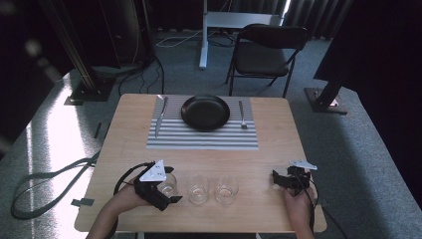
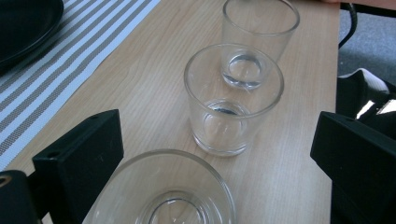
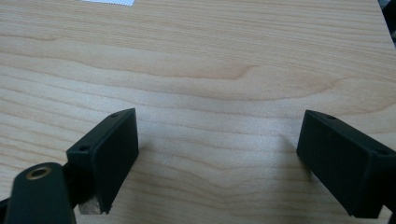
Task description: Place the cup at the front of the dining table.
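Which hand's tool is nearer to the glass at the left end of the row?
Left. The left tool has its open jaws on either side of the leftmost glass; the right tool rests open near the table's right edge, beyond the other two glasses.

Nearest glass (image 2: 163, 196) cut off below, black plate (image 2: 23, 25) apparently cropped top-left

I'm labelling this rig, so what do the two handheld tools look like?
Both tools are black, each with two blocky jaws. The left tool carries a grey three-cornered plate and trails a black cable. The right tool has the same plate and cable.
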`<state>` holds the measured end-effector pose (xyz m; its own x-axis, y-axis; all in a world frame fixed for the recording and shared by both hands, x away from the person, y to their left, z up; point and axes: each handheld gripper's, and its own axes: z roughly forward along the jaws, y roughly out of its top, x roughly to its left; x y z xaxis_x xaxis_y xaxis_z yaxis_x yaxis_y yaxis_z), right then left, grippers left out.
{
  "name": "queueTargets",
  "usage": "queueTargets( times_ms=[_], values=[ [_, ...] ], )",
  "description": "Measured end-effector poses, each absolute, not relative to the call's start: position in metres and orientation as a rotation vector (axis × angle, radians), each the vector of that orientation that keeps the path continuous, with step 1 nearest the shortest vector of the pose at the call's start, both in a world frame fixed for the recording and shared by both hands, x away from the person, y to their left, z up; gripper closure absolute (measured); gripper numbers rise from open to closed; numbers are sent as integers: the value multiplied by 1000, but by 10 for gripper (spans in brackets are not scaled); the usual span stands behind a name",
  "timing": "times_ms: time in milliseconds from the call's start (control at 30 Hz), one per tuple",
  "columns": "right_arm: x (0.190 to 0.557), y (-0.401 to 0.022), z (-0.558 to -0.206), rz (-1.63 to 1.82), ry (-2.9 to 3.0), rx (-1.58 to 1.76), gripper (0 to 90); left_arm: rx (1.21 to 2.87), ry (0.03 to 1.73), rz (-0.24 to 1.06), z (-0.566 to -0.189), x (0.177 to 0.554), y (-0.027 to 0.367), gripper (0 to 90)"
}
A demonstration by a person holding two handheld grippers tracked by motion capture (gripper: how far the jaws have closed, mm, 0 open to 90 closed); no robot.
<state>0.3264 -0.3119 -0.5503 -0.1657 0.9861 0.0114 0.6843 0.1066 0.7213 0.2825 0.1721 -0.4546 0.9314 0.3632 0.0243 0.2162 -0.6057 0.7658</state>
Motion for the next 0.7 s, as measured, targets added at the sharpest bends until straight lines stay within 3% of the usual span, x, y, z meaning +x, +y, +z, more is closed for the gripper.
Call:
queueTargets(
  times_ms=[700],
  values=[
    [326, -312, -550, 825, 1909, 1622, 121, 2289, 339, 181, -450, 290, 140, 58]
  ],
)
